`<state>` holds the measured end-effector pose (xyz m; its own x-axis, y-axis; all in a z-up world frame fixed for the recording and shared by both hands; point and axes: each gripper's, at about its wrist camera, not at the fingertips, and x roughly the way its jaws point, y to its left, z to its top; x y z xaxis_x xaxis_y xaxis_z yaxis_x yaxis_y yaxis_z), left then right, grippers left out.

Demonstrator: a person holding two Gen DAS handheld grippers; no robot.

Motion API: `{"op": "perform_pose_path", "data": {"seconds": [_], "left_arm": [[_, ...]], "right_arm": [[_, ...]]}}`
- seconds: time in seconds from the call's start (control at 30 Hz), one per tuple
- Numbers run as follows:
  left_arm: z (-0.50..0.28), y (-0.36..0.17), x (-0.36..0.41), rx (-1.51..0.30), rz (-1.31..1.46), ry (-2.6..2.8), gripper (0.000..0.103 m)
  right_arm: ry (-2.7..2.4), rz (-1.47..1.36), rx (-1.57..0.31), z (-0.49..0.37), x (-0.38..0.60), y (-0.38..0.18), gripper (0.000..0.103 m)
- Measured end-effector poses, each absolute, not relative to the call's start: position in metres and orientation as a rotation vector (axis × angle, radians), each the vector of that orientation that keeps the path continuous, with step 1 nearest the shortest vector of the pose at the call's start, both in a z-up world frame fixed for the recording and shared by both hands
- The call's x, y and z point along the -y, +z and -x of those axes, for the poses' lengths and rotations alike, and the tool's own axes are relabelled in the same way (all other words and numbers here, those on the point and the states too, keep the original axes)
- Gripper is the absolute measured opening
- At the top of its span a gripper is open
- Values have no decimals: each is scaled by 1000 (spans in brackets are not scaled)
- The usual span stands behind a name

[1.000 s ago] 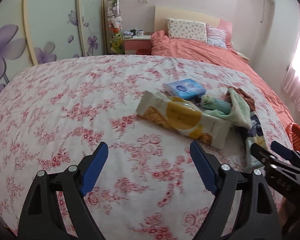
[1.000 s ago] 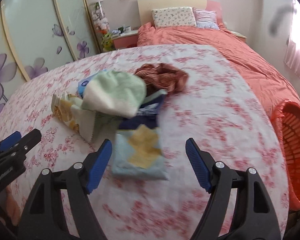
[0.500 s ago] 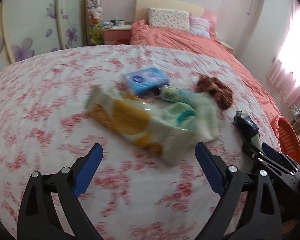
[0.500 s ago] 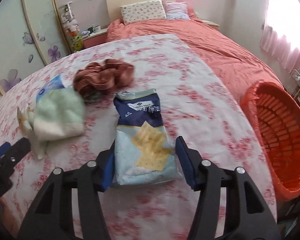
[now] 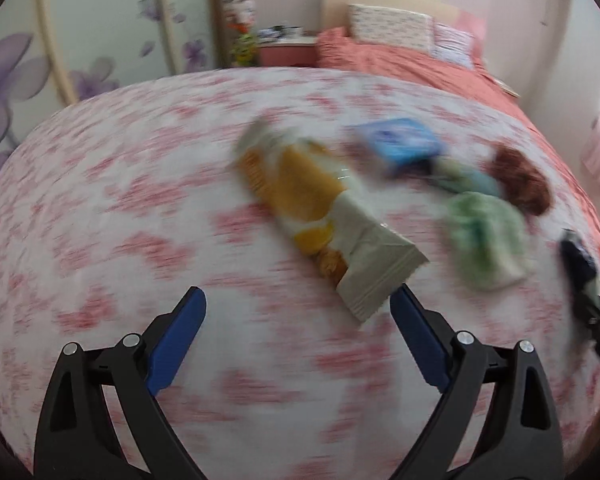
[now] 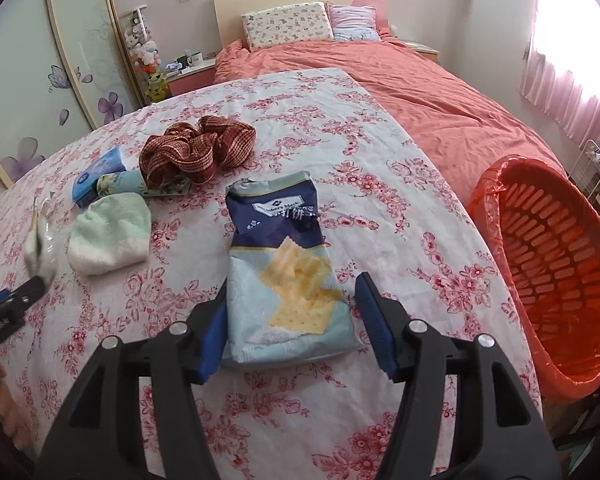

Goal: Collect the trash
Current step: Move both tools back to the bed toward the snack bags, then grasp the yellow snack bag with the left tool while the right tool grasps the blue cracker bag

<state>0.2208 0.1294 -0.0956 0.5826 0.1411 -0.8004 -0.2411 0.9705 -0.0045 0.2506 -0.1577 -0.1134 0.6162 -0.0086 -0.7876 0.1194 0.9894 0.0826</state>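
On my far left the left gripper (image 5: 298,324) hangs over the pink-flowered white bedspread (image 5: 120,220) with its jaws spread wide and nothing between them. That view is smeared with motion blur. Just ahead of its right finger lies the long cream-and-yellow snack wrapper (image 5: 320,216), flat on the spread, its near end close to the blue pad though I cannot tell whether they touch.

Moving right, I see a flat blue tissue packet (image 6: 97,174) and, touching it, a small pale green printed tube (image 6: 122,183). Nearer to me sits a folded mint-green towel (image 6: 109,233). Behind them, a rust-brown striped scrunchie of gathered fabric (image 6: 198,148) rests partly on the tube.

Next comes the blue-and-white cracker bag printed with yellow crackers (image 6: 286,268) — it lies lengthwise on the bedspread, its near end between the fingers of my right gripper (image 6: 290,328). The left blue pad presses the bag's edge; the right pad stands just beside the other edge with a thin gap showing, so the jaws are narrowed around the bag but not clamped.

At the far right, off the bed's edge, stands an orange-red slotted plastic basket (image 6: 496,200) lined with a matching bag.
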Motion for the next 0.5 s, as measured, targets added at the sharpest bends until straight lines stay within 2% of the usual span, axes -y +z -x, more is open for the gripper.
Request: {"op": "perform_pose_path", "data": {"seconds": [0.2,0.33,0.5], "left_arm": [[-202,-87,-171,-908,220,253,93],[-199,-72,-166,-847,293,167,93],[-217,-73,-152,-851,243,184,94]], "right_arm": [[-65,-133,-906,-252,155,-114,65],[-59,-141,-905,-252,156,-114,66],[-51,-139,-905,-252,156,-114,67]]}}
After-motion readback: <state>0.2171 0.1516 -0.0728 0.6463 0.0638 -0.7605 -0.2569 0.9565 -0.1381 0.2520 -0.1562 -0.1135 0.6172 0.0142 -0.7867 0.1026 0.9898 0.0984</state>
